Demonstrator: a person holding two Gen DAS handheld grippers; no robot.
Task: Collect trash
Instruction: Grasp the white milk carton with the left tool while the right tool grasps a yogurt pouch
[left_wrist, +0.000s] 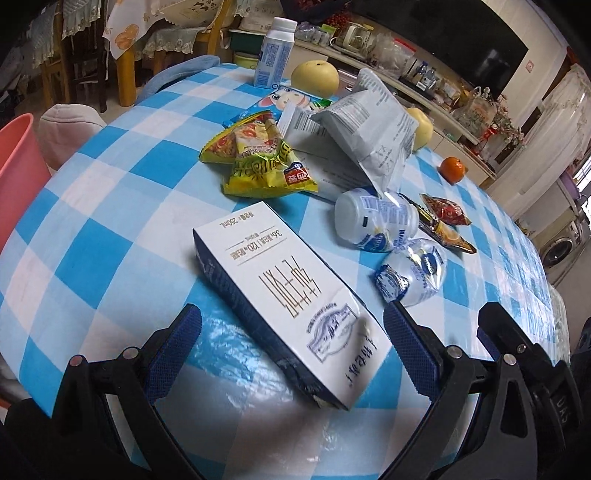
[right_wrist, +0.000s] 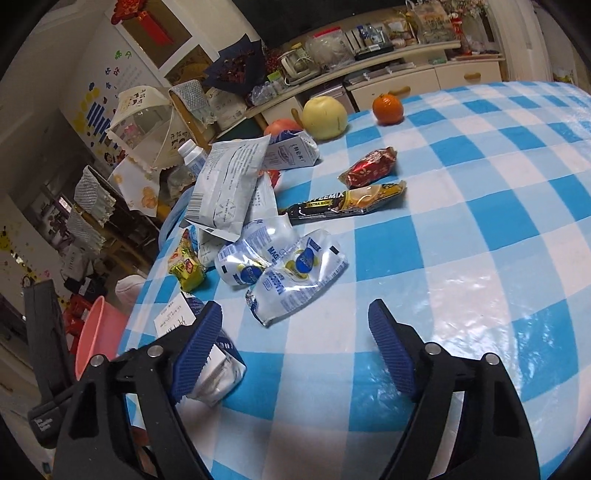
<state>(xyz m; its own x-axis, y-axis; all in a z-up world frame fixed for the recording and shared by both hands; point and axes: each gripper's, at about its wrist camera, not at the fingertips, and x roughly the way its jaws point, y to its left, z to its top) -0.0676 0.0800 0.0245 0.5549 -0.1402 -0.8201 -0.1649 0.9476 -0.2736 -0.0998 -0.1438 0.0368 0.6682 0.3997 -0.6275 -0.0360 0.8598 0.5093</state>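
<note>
A white and navy milk carton lies flat on the checked tablecloth, its near end between the open fingers of my left gripper, not clamped. My right gripper is open and empty above the cloth; the carton shows behind its left finger. Crushed clear bottles lie just ahead of it. More trash lies beyond: yellow snack wrappers, a grey foil bag, a black coffee-mix sachet, and a red wrapper.
A pink bin stands off the table's left edge, also in the right wrist view. Pears, an orange and an upright bottle stand at the far side. Chairs and shelves lie beyond.
</note>
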